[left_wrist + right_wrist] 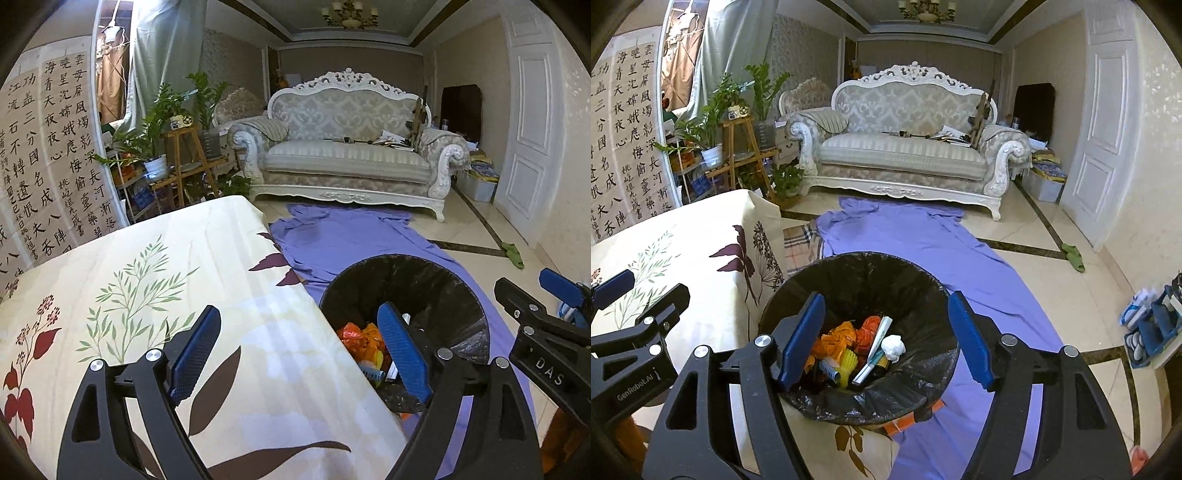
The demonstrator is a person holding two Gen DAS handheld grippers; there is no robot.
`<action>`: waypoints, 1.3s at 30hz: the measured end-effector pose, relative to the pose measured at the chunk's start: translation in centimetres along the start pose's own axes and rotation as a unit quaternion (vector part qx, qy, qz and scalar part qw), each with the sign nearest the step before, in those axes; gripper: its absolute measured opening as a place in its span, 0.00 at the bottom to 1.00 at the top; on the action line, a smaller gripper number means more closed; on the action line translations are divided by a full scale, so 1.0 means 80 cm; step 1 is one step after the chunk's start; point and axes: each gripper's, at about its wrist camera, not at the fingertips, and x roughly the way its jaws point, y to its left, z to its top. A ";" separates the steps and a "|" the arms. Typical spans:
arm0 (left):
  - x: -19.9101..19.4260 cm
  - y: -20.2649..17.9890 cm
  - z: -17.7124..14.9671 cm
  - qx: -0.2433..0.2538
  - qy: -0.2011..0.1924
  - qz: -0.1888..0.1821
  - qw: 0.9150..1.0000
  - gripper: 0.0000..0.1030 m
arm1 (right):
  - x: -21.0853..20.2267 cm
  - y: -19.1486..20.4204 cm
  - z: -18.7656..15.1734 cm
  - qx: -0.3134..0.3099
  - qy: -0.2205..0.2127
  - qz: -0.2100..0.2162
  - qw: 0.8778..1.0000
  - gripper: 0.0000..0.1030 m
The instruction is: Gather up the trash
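Note:
A round trash bin with a black liner (857, 280) stands on the floor beside the table; it also shows in the left wrist view (406, 280). Inside lie orange wrappers (846, 334), a crumpled white paper ball (893, 347), a yellow piece and a white-green tube. My right gripper (886, 339) is open and empty, held right above the bin. My left gripper (299, 354) is open and empty above the table's right edge, next to the bin. The right gripper's side (546, 332) shows in the left wrist view.
The table wears a cream floral cloth (155, 295). A purple sheet (923, 251) covers the floor up to a white sofa (905, 147). Plants on wooden stands (738, 147) are at the left. Green slippers (1073, 256) lie by a white door. A blue rack (1152, 325) is at the right.

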 end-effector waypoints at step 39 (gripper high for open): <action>-0.007 0.009 0.000 -0.007 -0.007 0.002 1.000 0.82 | -0.012 0.001 0.000 0.002 -0.004 -0.001 1.000 0.66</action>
